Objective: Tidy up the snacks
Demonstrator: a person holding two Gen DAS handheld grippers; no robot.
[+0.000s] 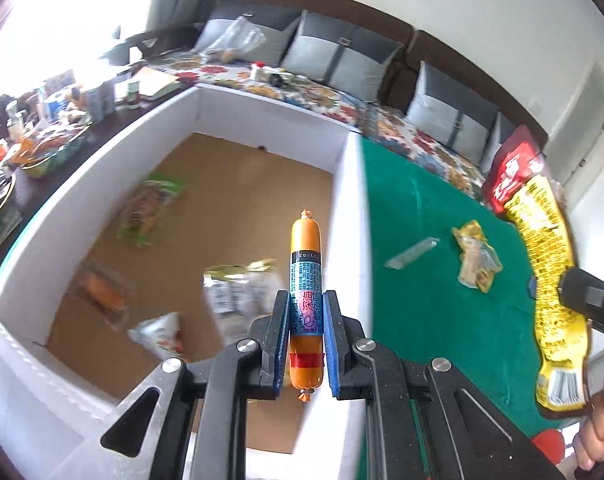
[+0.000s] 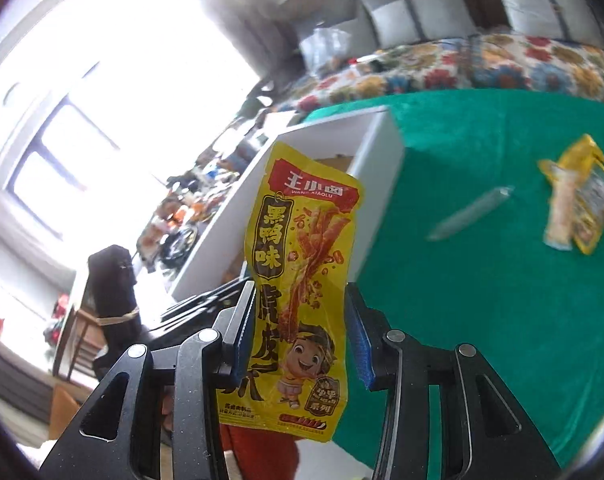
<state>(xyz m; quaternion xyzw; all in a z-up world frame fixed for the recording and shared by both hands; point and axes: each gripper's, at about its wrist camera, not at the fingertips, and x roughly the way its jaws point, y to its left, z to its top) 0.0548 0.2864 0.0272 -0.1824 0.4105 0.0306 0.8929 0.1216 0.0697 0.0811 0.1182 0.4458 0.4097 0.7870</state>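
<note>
White box (image 1: 82, 184): it sits on the left side of the table. It has tall white walls and a brown floor.
Snacks in the box: a green pack (image 1: 150, 208) lies far left on the brown floor. An orange pack (image 1: 102, 292) lies nearer. A white and red pack (image 1: 162, 334) lies nearest. A pale pack (image 1: 242, 288) lies in the middle. All of them look blurry.
Left gripper (image 1: 306, 316): its two blue pads squeeze the sausage from both sides. It hangs over the right wall of the box.
Sausage (image 1: 306, 276): it is orange with a blue label. It stands straight up between the pads. Its top sticks out far past the fingertips. Its bottom knot shows below them.
Green cloth (image 1: 422, 320): it covers the table to the right of the box.
Clear wrapper (image 1: 412, 254): it is long and thin. It lies flat on the green cloth, near the box.
Small yellow pack (image 1: 476, 256): it lies on the green cloth, just right of the clear wrapper, not touching it.
Right gripper (image 2: 300, 316): its blue pads press the yellow bag at both edges. It is up in the air, near the right side of the table.
Yellow bag (image 2: 302, 280): it is long, with a red top and a cartoon child on the front. It stands upright in the right gripper and rises high above the pads.
Sofa (image 1: 342, 52): it is far behind the table, with grey cushions and a flower blanket.
</note>
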